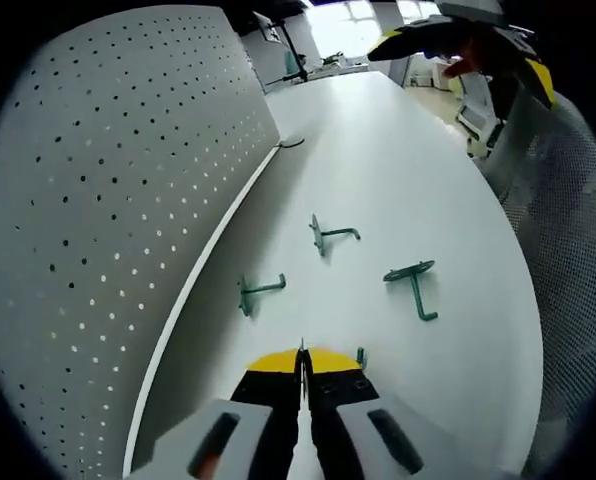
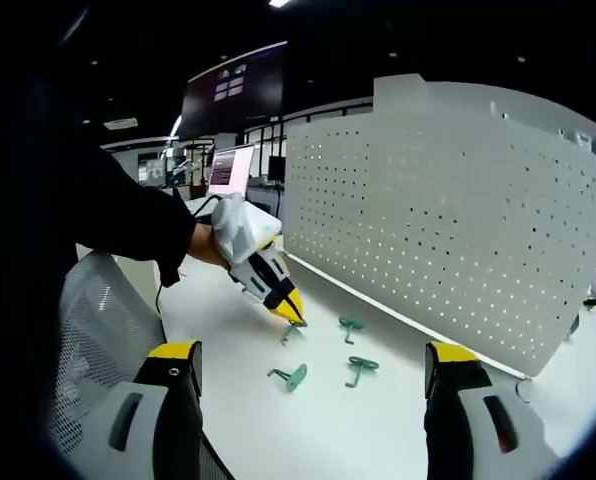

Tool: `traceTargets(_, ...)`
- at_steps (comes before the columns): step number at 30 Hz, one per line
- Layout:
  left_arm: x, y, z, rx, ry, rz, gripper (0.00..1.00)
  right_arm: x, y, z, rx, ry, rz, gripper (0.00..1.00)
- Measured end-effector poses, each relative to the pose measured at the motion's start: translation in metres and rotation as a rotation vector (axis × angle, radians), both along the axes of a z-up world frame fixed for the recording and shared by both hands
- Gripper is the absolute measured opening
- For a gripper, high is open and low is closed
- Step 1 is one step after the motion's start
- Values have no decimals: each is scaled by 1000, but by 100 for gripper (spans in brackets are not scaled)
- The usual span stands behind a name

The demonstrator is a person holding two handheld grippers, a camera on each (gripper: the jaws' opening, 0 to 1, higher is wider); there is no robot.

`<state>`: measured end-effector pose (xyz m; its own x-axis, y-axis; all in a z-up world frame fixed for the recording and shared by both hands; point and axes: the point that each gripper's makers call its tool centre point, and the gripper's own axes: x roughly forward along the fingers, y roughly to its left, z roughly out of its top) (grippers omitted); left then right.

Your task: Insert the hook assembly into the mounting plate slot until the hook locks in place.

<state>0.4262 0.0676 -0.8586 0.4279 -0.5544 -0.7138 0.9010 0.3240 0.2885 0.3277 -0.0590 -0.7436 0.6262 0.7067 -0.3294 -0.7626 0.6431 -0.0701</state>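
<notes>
In the left gripper view, we are holding the left gripper (image 1: 302, 362) low over the white table (image 1: 408, 170), its jaws pressed together, with a green hook (image 1: 360, 356) poking out just right of the tips. Three more green hooks (image 1: 330, 236) are lying ahead, beside the white pegboard (image 1: 98, 200) filling the left. In the right gripper view, the right gripper (image 2: 313, 375) is hanging wide apart, the hooks sitting between its jaws farther off.

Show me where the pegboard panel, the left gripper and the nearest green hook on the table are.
pegboard panel (image 2: 448, 210), right gripper view, perforated face
left gripper (image 1: 303, 362), left gripper view, between the yellow tips
green hook (image 1: 261, 291), left gripper view, its shank
</notes>
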Motion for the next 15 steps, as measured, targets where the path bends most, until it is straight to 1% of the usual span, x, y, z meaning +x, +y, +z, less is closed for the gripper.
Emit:
traceTargets(7, 2, 2, 20, -76, -14, 56, 1, -1, 3, 7, -3, -21, 8, 89)
traceTargets(9, 2, 0, 27, -118, -11, 79, 1, 0, 5, 10, -2, -28, 11, 89)
traceTargets(10, 1, -2, 33, -153, -3, 94, 1, 0, 5, 11, -1, -32, 11, 89)
traceTargets(13, 1, -2, 44, -182, -17, 110, 1, 0, 7, 15, -1, -43, 15, 88)
traceTargets(15, -1, -3, 50, -206, -17, 118, 1, 1, 9, 17, 0, -50, 17, 88)
